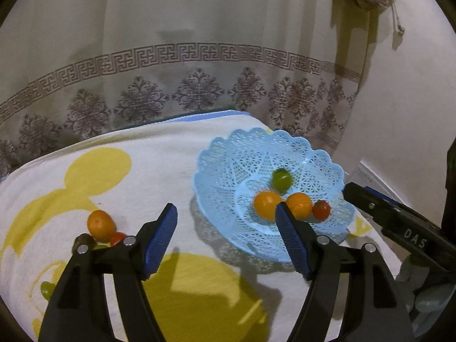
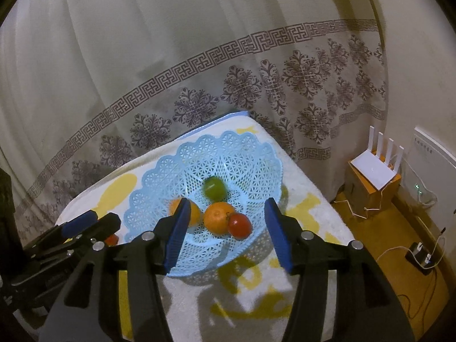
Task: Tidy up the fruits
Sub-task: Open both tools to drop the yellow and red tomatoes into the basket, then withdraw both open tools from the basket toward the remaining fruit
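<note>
The left gripper (image 1: 226, 213) hangs with its blue pads spread apart and nothing between them, above the white-and-yellow towel (image 1: 159, 171) that covers the desk. The right gripper (image 2: 228, 208) is likewise spread and empty, poised over the near rim of the light-blue lace basket (image 2: 159, 171). In the right wrist view the basket holds four fruits: a green one (image 2: 214, 188) toward 12 o'clock, an orange (image 2: 218, 217) at the centre, a red tomato (image 2: 240, 225) touching it at 4 o'clock, and a second orange (image 2: 196, 213) at 9 o'clock, partly hidden by the gripper's left finger. In the left wrist view, other fruit lies on the towel at 9 o'clock from the basket, well apart from it: an orange one (image 1: 100, 225), with a small red one (image 1: 117, 238) and a dark one (image 1: 84, 240) touching it, and a green one (image 1: 47, 289) nearer the lower left edge. A patterned curtain (image 1: 199, 57) hangs behind.
</note>
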{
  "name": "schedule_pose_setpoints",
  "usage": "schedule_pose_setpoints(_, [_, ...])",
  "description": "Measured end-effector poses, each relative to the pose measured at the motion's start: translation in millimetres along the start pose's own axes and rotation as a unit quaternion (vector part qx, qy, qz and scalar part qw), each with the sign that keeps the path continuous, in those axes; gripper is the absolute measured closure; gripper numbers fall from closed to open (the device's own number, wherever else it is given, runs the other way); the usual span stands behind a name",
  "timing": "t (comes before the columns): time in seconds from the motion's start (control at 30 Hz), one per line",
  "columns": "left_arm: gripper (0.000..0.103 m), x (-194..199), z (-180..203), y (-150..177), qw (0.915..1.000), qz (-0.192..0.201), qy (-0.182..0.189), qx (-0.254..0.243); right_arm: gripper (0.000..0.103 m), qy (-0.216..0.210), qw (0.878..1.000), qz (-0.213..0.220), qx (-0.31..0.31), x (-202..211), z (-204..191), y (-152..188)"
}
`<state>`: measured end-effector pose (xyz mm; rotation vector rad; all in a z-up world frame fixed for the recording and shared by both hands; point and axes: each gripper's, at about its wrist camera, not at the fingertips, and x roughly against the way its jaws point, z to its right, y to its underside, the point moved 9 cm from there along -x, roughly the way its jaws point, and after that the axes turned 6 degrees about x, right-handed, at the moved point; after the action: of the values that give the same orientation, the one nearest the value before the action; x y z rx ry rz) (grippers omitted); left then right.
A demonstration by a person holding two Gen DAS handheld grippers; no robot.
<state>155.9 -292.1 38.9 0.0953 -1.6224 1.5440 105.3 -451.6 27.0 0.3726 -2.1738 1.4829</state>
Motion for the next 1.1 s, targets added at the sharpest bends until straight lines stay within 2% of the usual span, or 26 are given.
schedule_pose_setpoints(0.27, [0.031,18.0,-7.5,-0.2,0.9999,0.011,-0.010,-0.005,0.047,-0.005,1.000,0.004,-0.008,11.2,-3.4,3.3])
schedule_pose_setpoints(0.4, [0.030,25.9,-9.7,0.8,0.9998,0.014,-0.012,-0.006,0.043,-0.006,1.000,0.010,-0.011,18.0,-5.2,2.1])
schedule_pose_setpoints(0.57, [0.030,37.1,-19.9,1.9,0.9998,0.015,-0.016,0.003,0.042,-0.011,1.000,0.012,-0.005,23.9,-13.7,4.7])
schedule_pose_setpoints(0.97, [0.030,74.5,-69.4,-1.6,0.9976,0.034,-0.045,0.040,0.040,-0.027,1.000,0.012,0.010,30.5,-42.8,6.9])
schedule_pose_setpoints(1.1, [0.030,88.0,-89.3,-2.7,0.9962,0.041,-0.057,0.052,0.036,-0.034,0.999,0.014,0.016,32.2,-55.0,7.4])
